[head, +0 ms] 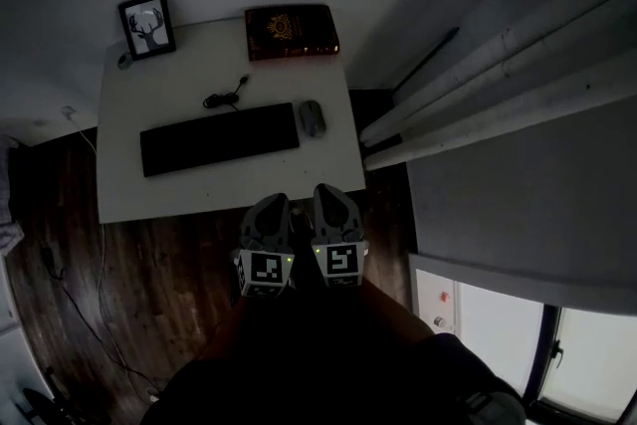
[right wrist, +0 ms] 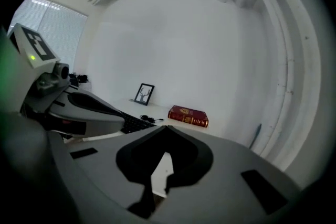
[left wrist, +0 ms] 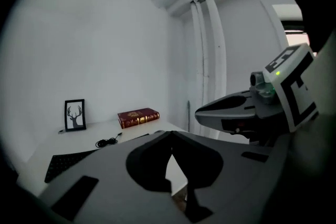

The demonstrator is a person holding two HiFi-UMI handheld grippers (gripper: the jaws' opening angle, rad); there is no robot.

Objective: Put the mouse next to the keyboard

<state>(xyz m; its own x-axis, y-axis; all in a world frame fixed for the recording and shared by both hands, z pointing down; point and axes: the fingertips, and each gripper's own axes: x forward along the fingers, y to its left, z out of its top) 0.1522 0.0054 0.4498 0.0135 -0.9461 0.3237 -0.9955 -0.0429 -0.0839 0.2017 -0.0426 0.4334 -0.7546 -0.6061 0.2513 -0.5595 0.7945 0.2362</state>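
A grey mouse point(head: 313, 117) lies on the white table point(head: 199, 194), just off the right end of the black keyboard point(head: 219, 138). Both grippers hang side by side over the floor just off the table's front edge, below the keyboard's right end. My left gripper point(head: 274, 202) is shut with nothing between its jaws, its tips point(left wrist: 170, 134) meeting. The right gripper point(head: 328, 192) is likewise shut and empty, its tips point(right wrist: 167, 127) together. The keyboard point(left wrist: 68, 162) shows low at left in the left gripper view; the jaws hide the mouse in both gripper views.
A red-brown book point(head: 291, 31) and a framed deer picture point(head: 147, 25) stand at the table's back edge, and a coiled black cable point(head: 227, 97) lies behind the keyboard. White pipes point(head: 498, 75) run along the right. Dark wood floor point(head: 149, 284) surrounds the table.
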